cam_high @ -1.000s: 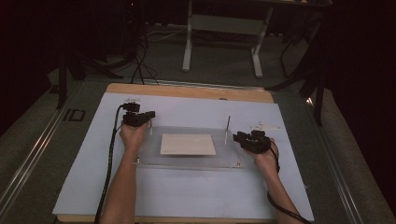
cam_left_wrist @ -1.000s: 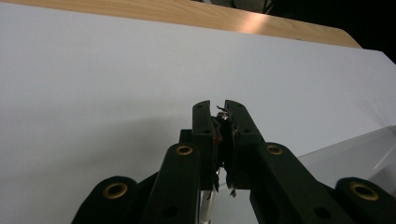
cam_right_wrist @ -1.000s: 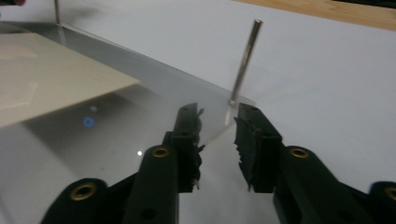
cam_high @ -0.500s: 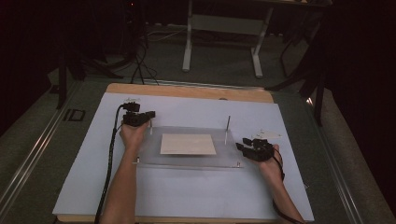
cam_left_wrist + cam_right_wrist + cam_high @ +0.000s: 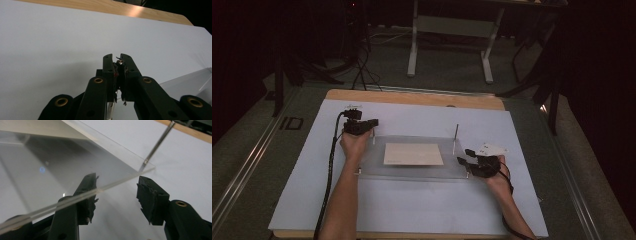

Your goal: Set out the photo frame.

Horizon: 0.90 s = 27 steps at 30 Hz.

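Observation:
A clear plastic plate (image 5: 377,165) lies raised on a white sheet, with a beige panel (image 5: 413,154) at its middle. Thin metal pins stand at its corners; one (image 5: 455,137) rises at the far right. My left gripper (image 5: 371,123) is at the plate's far left corner, shut on the top of a metal pin (image 5: 120,61) that shows between its tips (image 5: 116,58). My right gripper (image 5: 468,157) is at the near right corner, open. In the right gripper view the plate's edge (image 5: 120,182) crosses the gap (image 5: 117,182), lying over the left jaw.
A white sheet (image 5: 422,210) covers the wooden table (image 5: 412,97). A small white card (image 5: 492,149) lies just right of the plate, beside my right hand. A cable (image 5: 332,165) trails along the left forearm. Dark floor and a stand's legs (image 5: 447,45) lie beyond the table.
My right gripper has moved toward the near edge, along the plate's right side to its near right corner. The left gripper has stayed in place.

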Tool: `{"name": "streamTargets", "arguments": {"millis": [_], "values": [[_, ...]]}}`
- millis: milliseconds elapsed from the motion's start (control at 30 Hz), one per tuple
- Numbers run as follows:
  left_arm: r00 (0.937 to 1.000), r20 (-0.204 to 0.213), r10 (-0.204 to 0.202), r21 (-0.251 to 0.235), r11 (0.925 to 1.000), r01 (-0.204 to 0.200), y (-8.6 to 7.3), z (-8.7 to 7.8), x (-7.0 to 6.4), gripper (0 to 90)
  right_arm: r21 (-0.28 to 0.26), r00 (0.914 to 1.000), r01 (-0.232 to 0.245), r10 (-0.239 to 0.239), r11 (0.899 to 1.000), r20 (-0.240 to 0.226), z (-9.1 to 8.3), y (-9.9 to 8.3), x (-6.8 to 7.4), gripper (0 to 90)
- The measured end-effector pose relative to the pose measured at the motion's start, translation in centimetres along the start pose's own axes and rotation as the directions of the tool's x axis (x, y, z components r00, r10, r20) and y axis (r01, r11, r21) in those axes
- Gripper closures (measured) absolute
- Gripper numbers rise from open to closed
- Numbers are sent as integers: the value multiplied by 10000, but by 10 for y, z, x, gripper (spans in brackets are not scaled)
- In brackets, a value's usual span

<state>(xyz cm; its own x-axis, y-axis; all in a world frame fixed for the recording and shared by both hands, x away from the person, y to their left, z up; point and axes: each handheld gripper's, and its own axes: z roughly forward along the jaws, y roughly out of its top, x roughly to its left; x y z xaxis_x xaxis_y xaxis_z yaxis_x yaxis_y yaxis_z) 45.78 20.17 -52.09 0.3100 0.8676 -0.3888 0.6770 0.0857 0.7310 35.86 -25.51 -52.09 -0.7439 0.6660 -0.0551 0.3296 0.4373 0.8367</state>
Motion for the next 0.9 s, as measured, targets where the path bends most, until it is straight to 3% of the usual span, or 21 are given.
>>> {"name": "streamTargets", "arguments": {"millis": [467, 900], "values": [[9980, 314, -547, 69, 9985, 545, 1, 1, 4, 826, -953, 9952, 958, -970, 9908, -84, -4, 4, 8, 411], [9979, 317, -564, 179, 9983, 558, 2, 1, 4, 819, -1230, 9887, 1441, -1479, 9819, -223, -4, 4, 7, 412]]}}
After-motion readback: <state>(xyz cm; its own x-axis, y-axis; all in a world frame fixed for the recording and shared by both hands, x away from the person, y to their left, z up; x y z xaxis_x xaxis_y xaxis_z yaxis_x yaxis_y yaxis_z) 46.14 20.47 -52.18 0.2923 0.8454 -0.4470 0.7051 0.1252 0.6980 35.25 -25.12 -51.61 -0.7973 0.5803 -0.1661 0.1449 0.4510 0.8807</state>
